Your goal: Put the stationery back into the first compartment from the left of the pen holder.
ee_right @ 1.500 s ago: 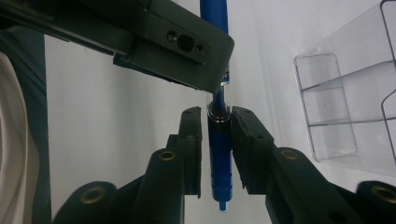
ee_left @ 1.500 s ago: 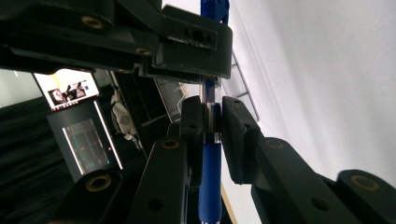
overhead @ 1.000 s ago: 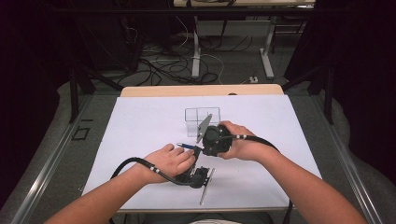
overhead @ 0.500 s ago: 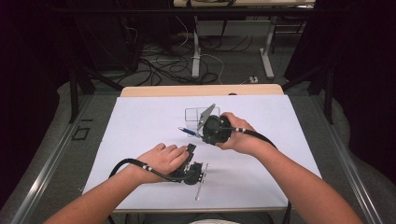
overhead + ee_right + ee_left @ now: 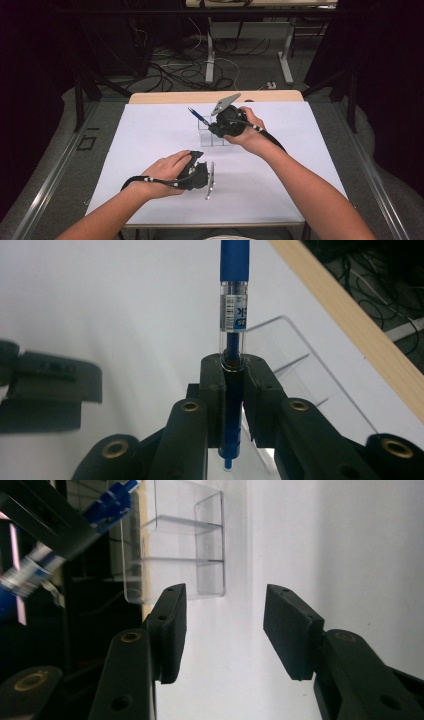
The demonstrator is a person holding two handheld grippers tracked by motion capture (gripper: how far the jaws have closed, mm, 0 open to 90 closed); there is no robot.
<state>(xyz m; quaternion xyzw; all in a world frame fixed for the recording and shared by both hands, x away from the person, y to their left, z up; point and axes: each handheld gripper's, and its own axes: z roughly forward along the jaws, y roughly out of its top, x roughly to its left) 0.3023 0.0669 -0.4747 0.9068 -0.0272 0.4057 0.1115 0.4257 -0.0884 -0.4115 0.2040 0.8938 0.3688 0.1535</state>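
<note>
Pen (image 5: 234, 290) first: I have the blue pen clamped between the jaws of my right gripper (image 5: 233, 385), the pads pressing on its clear barrel from both sides, with the blue end running away from the gripper and the tip poking out below the pads. From above, I see the right gripper (image 5: 227, 122) raised over the clear plastic holder (image 5: 212, 137), and the pen (image 5: 199, 116) sticks out of it toward the left, slanted, above the holder's far edge. The holder stands on the white table (image 5: 150, 135), a little past the middle, and its thin dividers split it into compartments; through the right gripper's camera the holder (image 5: 295, 355) lies just behind the gripped pen. My left gripper (image 5: 225, 625) has its jaws apart with nothing between them; they have just been opening. It looks along the white table (image 5: 350, 555) at the holder (image 5: 185, 540) a short way ahead, and the pen (image 5: 107, 507) shows at the upper left in the other gripper. From above, the left gripper (image 5: 200, 172) lies low on the table, near its front edge, well apart from the holder.
</note>
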